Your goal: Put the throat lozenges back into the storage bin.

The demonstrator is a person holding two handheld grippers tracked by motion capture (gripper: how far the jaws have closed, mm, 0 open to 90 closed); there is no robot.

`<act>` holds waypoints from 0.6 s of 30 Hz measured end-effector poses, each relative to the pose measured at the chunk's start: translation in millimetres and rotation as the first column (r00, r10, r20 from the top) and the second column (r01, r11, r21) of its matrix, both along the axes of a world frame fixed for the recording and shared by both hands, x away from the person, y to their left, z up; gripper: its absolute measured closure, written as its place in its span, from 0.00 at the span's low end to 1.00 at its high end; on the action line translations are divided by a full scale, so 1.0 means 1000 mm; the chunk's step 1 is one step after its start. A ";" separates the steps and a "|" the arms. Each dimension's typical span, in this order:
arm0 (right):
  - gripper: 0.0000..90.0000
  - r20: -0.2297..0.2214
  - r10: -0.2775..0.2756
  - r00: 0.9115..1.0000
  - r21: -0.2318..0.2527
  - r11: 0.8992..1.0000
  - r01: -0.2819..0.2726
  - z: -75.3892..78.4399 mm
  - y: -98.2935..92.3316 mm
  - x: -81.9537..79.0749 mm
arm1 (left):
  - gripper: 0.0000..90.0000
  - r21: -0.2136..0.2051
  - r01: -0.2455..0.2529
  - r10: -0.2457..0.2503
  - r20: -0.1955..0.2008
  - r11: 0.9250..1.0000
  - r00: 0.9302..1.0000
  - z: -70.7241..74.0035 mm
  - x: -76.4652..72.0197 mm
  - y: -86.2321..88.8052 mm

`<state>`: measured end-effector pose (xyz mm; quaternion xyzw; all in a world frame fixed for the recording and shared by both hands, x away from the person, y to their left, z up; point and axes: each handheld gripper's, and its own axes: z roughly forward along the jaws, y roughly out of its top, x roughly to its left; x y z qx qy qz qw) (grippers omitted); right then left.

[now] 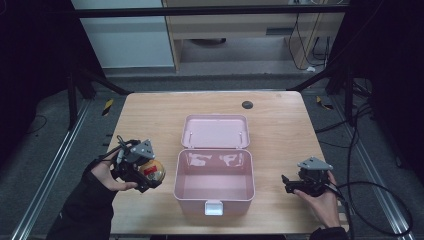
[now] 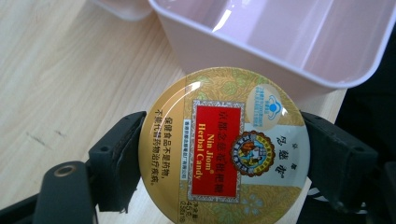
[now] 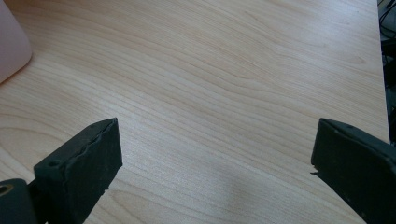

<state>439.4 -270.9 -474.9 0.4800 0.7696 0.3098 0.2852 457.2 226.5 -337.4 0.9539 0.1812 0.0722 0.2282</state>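
— Left gripper [image 1: 146, 176], lower left of the high view: clamping a round gold metal candy tin with a red label [image 1: 152, 171], jaws pressing on its two opposite edges.

— Matching in the left gripper view: round gold metal candy tin [image 2: 224, 149] sitting flat-faced toward the camera, label turned sideways, black jaws squeezing it from left and right.

— Hanging above the pale wooden counter [image 1: 150, 120], just beside the left wall of the open pink plastic box [image 1: 215, 186], not touching it.

— Pink box [image 2: 280, 42] crossing the upper right of the left gripper view, hollow and bare inside; lid [image 1: 216, 131] lying flung back behind it in the high view.

— Right gripper [image 1: 292, 184], lower right of the high view: resting low near the counter, well apart from the box.

— Jaws standing wide apart there, gripping nothing; bare wood grain of the counter [image 3: 224, 84] showing between them, a pink corner of the box [image 3: 11, 42] peeking in at upper left.
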 end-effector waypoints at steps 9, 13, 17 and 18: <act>0.03 0.001 0.002 1.000 -0.001 1.000 -0.002 0.000 0.000 0.000 | 0.22 0.027 0.054 -0.054 0.000 0.998 0.999 0.013 0.007 -0.020; 0.03 0.002 0.005 1.000 -0.002 1.000 -0.005 0.000 -0.001 0.000 | 0.22 0.030 0.075 -0.075 0.002 0.997 0.997 0.015 0.009 -0.029; 0.03 -0.001 0.003 1.000 0.002 1.000 -0.003 0.000 -0.001 0.000 | 0.22 0.028 0.092 -0.092 0.006 0.995 0.996 0.018 0.010 -0.038; 0.03 -0.001 0.003 1.000 0.002 1.000 -0.003 -0.001 -0.001 0.000 | 0.22 0.030 0.097 -0.098 0.010 0.995 0.995 0.018 0.010 -0.041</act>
